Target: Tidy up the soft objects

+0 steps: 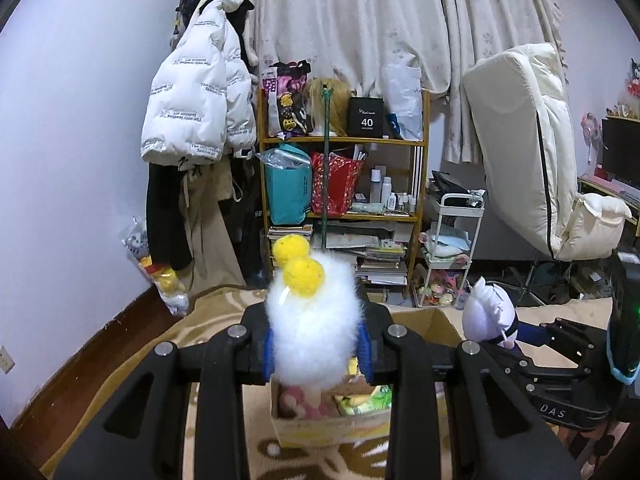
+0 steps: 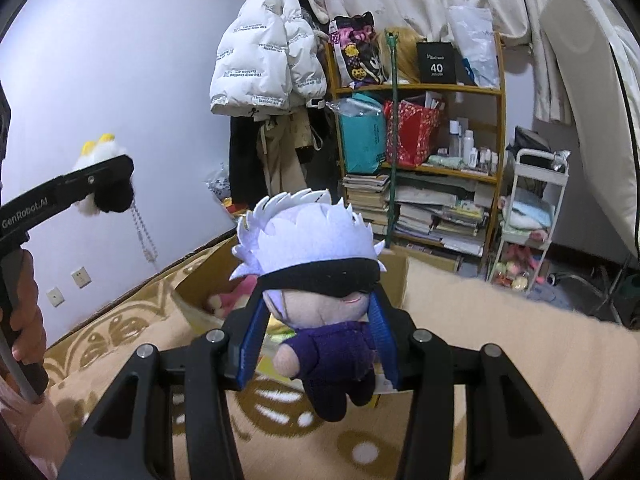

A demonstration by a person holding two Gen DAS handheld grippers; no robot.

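My left gripper [image 1: 318, 350] is shut on a fluffy white plush toy [image 1: 310, 328] with two yellow pom-poms, held up in the air above an open cardboard box [image 1: 320, 430] with several soft toys inside. My right gripper [image 2: 318, 336] is shut on a white-haired plush doll [image 2: 316, 276] with a black blindfold and a dark purple outfit, above the same cardboard box [image 2: 396, 276]. The doll [image 1: 490, 312] and right gripper show at the right of the left wrist view. In the right wrist view the white plush toy [image 2: 100, 152] hangs at the left in the left gripper.
The box sits on a beige and brown patterned blanket [image 2: 480, 340]. Behind stand a crowded wooden shelf [image 1: 340, 142], a coat rack with a white puffer jacket [image 1: 196, 92], a small white trolley [image 1: 452, 248] and a cream chair [image 1: 536, 152]. A person's hand [image 2: 28, 320] holds the left gripper's handle.
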